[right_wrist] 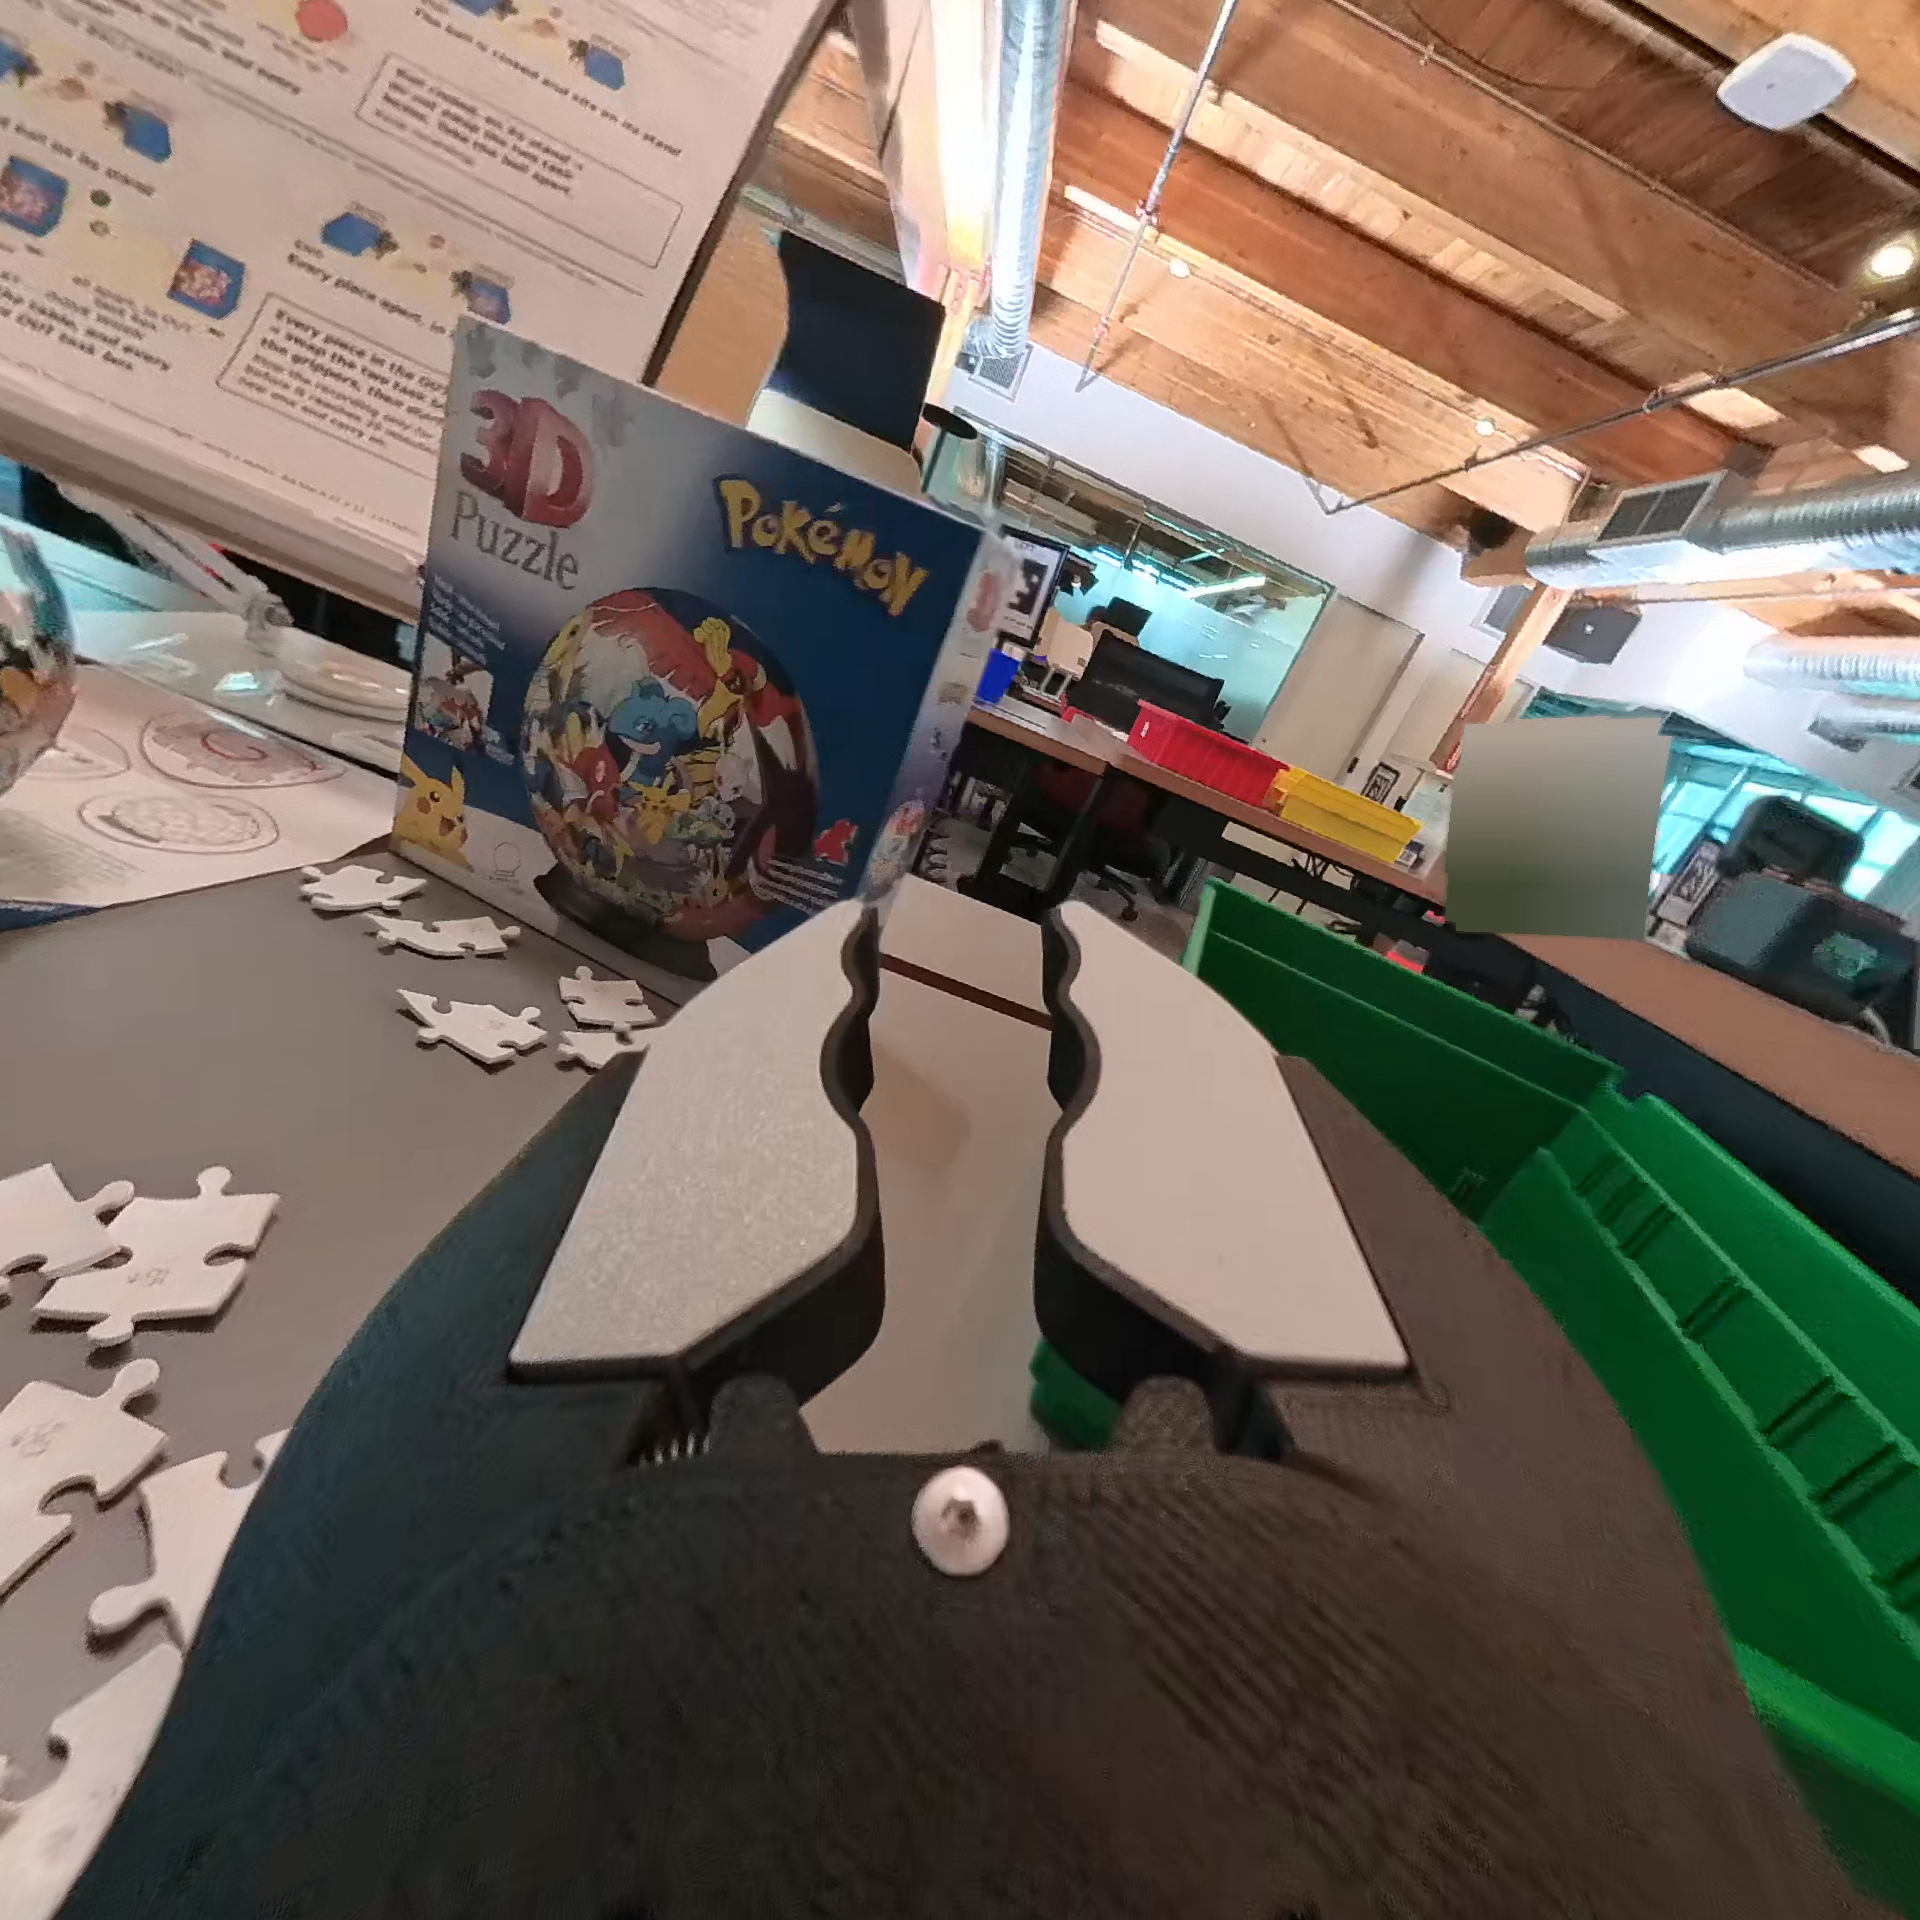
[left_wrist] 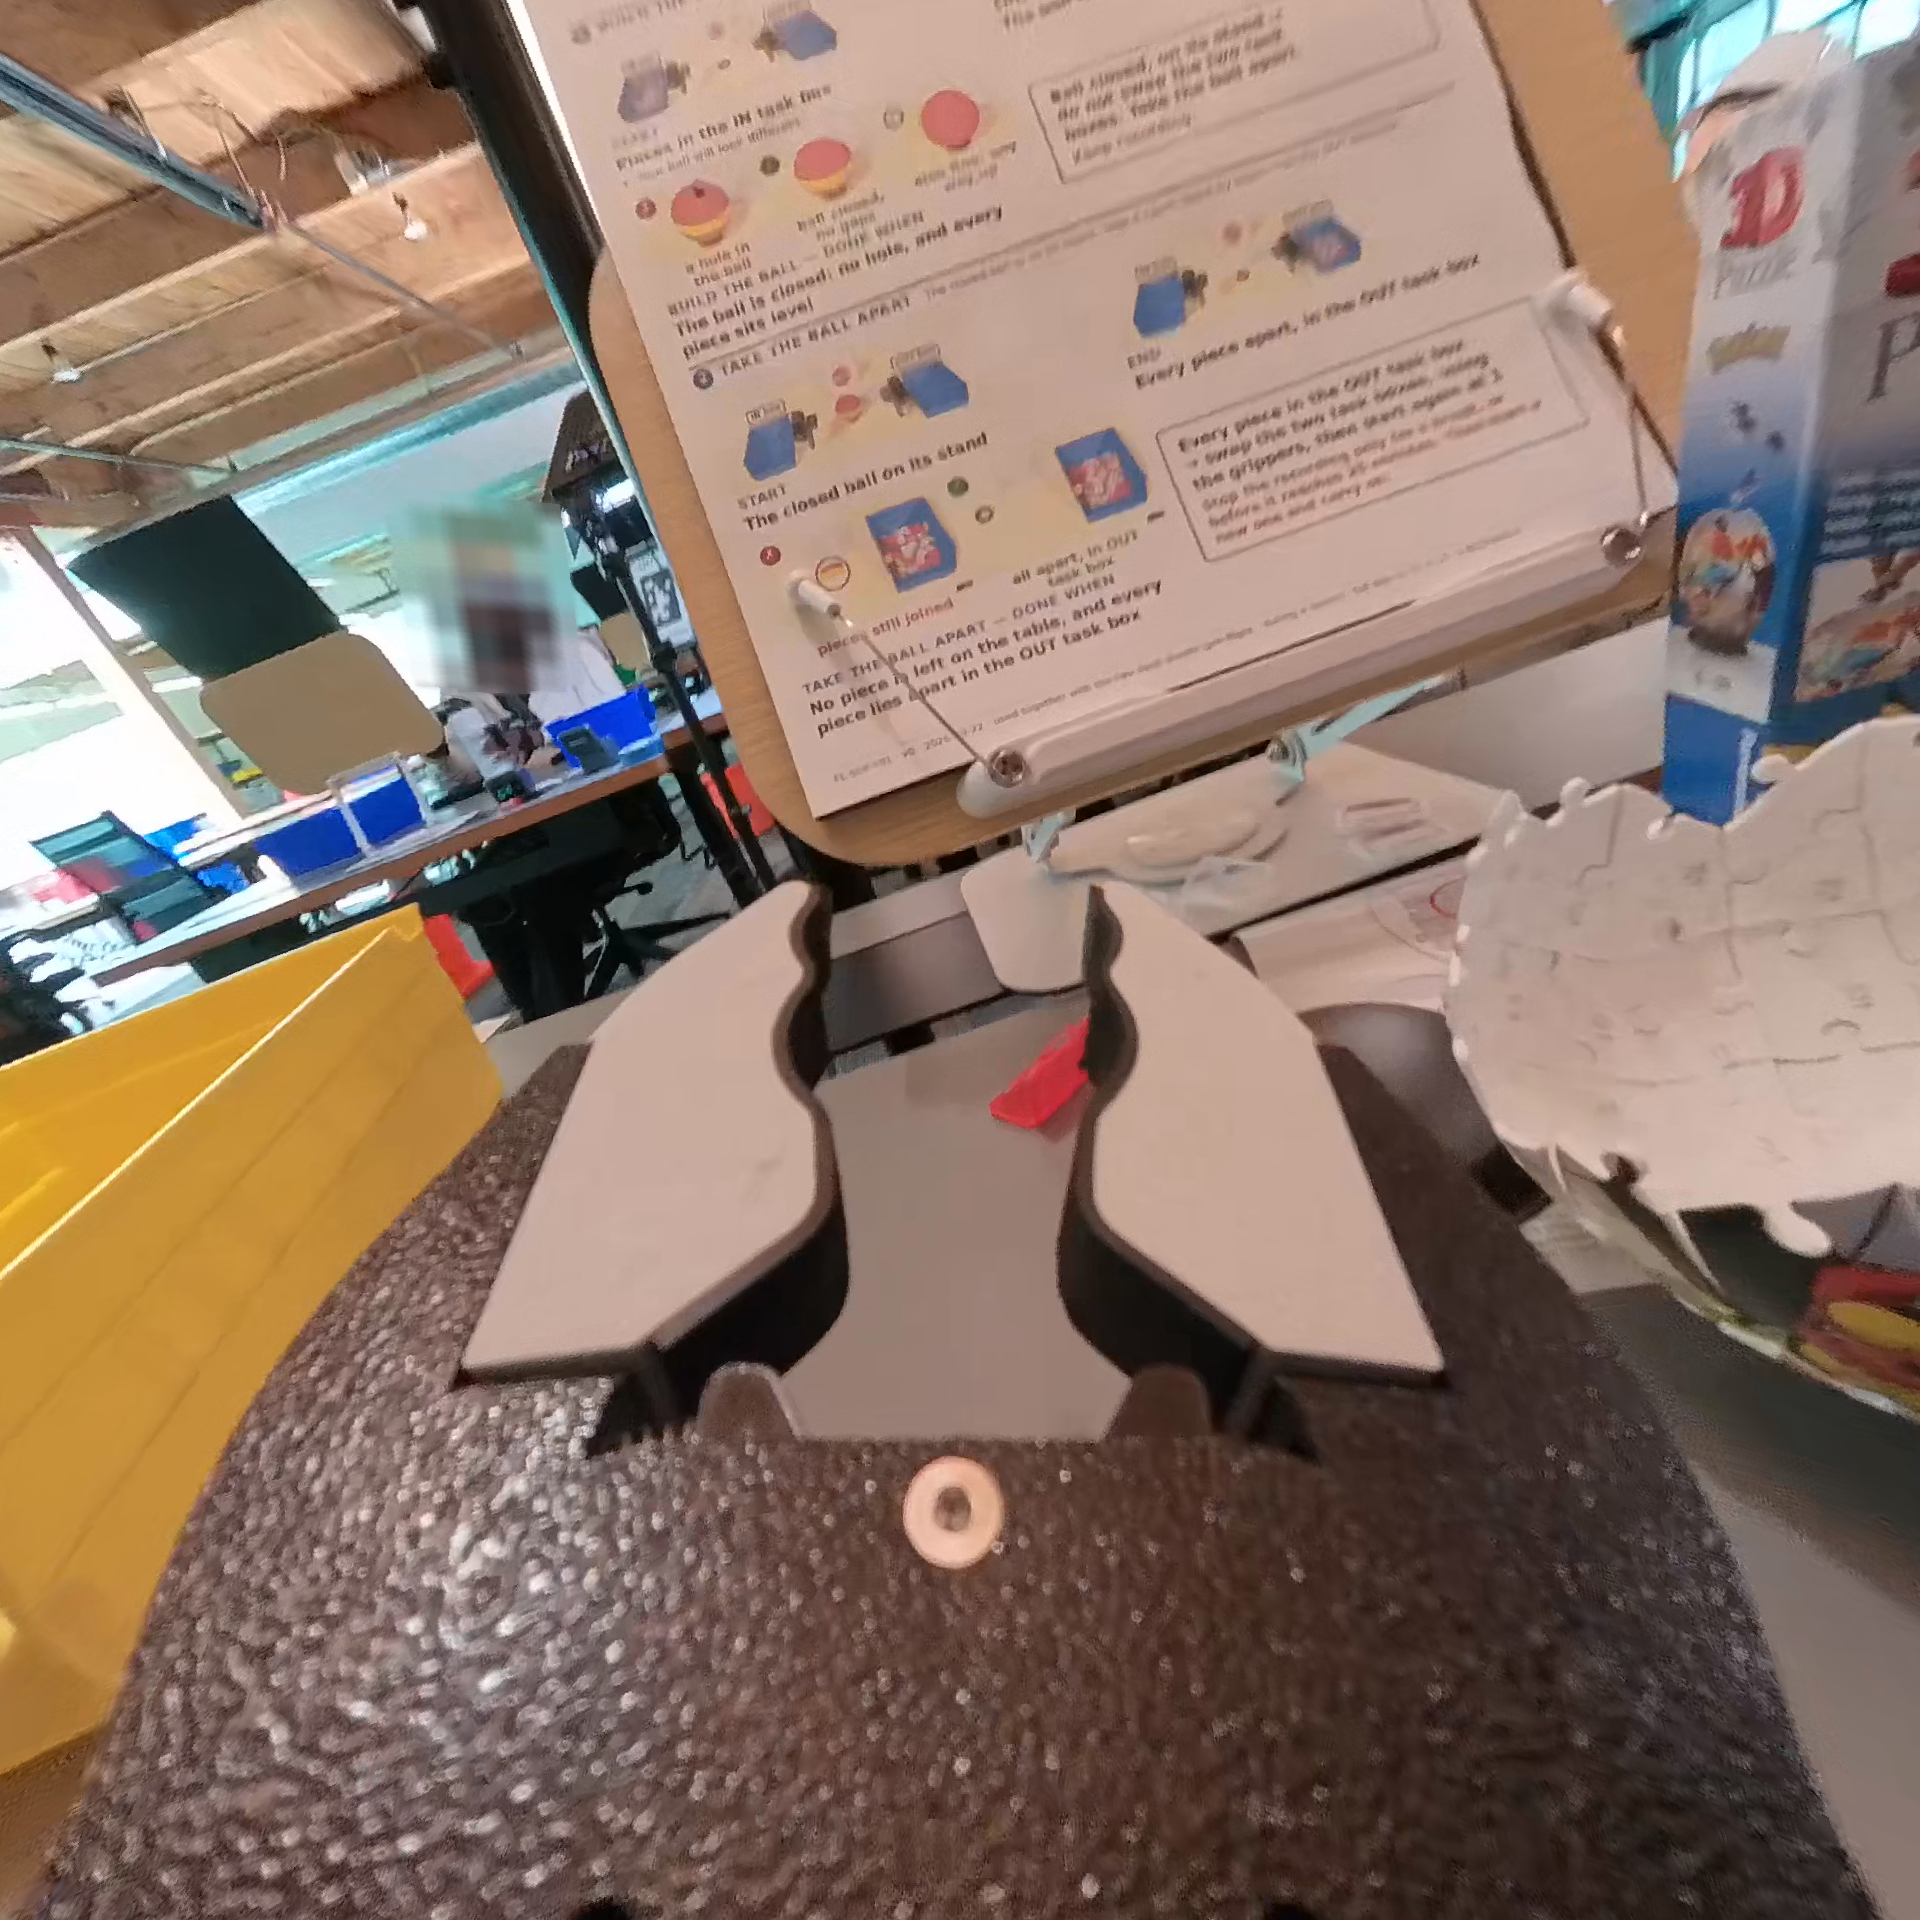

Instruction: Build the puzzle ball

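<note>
- Left gripper (left_wrist: 951,997): jaws parted, holding nothing; a small red piece (left_wrist: 1039,1081) lies on the table between and beyond its tips.
- Right gripper (right_wrist: 956,956): jaws parted, empty, beside a green bin (right_wrist: 1558,1195).
- Puzzle ball (left_wrist: 1704,1039): a partly built open shell with its white inside showing, to the left gripper's right.
- Loose pieces (right_wrist: 135,1278): many lie white side up on the table (right_wrist: 208,1039), so most of the assembly appears left.

Matt white puzzle pieces (right_wrist: 156,1268), glossy green plastic bin (right_wrist: 1662,1195), glossy cardboard box (right_wrist: 665,665).
</note>
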`<state>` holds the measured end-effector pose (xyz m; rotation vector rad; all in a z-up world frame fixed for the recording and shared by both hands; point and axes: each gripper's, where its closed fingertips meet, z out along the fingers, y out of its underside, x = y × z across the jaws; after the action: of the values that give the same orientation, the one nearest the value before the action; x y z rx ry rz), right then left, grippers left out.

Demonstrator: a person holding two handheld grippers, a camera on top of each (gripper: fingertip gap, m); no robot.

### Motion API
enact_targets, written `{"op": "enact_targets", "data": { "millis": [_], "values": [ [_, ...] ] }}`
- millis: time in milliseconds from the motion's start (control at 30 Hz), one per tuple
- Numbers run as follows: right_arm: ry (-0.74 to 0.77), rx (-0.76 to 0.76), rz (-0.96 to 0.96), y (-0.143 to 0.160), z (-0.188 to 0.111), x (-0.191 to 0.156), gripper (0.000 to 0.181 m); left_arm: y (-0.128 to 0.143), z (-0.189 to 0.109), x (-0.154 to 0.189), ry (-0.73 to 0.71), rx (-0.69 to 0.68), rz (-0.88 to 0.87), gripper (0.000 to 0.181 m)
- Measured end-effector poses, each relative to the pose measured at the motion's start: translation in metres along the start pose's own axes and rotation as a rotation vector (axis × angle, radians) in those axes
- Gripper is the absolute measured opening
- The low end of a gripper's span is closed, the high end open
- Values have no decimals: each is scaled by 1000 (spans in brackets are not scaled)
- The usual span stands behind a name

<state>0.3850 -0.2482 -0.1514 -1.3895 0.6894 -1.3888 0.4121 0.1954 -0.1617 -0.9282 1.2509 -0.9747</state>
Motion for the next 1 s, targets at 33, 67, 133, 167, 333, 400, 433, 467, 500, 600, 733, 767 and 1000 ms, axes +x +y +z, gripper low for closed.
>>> {"op": "enact_targets", "data": {
  "millis": [33, 67, 133, 167, 333, 400, 433, 467, 500, 600, 733, 767, 1000],
  "values": [
    [6, -4, 17, 1, -1, 5, 29, 1, -2, 2, 2, -28, 2, 48],
    [14, -4, 33, 2, -3, 10, 28, 0, -5, 6, 12, -53, -6, 50],
    [3, 4, 68, 1, -6, 17, 26, -6, -13, 14, 16, -96, -3, 49],
    [-3, 13, 82, 0, -8, 21, 26, -10, -18, 20, 20, -121, 14, 49],
    [24, -30, 105, 9, -15, 48, 31, -42, -40, 55, 110, -224, 64, 51],
    [45, -56, 158, 15, -17, 59, 37, -50, -47, 73, 166, -286, 13, 51],
    [66, -71, 170, 17, -19, 66, 38, -54, -50, 84, 202, -316, -24, 51],
    [83, -94, 169, 19, -20, 72, 39, -59, -53, 93, 227, -337, -56, 50],
    [97, -128, 161, 22, -22, 78, 42, -64, -55, 102, 247, -353, -80, 50],
    [125, -209, 147, 25, -32, 93, 52, -74, -61, 131, 318, -378, -122, 52],
    [164, -289, 208, 32, -64, 105, 57, -71, -80, 182, 490, -448, -114, 56],
    [180, -299, 223, 34, -72, 109, 57, -68, -86, 192, 525, -468, -100, 56],
    [248, -361, 201, 62, -109, 147, 54, -69, -97, 215, 550, -521, -102, 57]
  ]
}}
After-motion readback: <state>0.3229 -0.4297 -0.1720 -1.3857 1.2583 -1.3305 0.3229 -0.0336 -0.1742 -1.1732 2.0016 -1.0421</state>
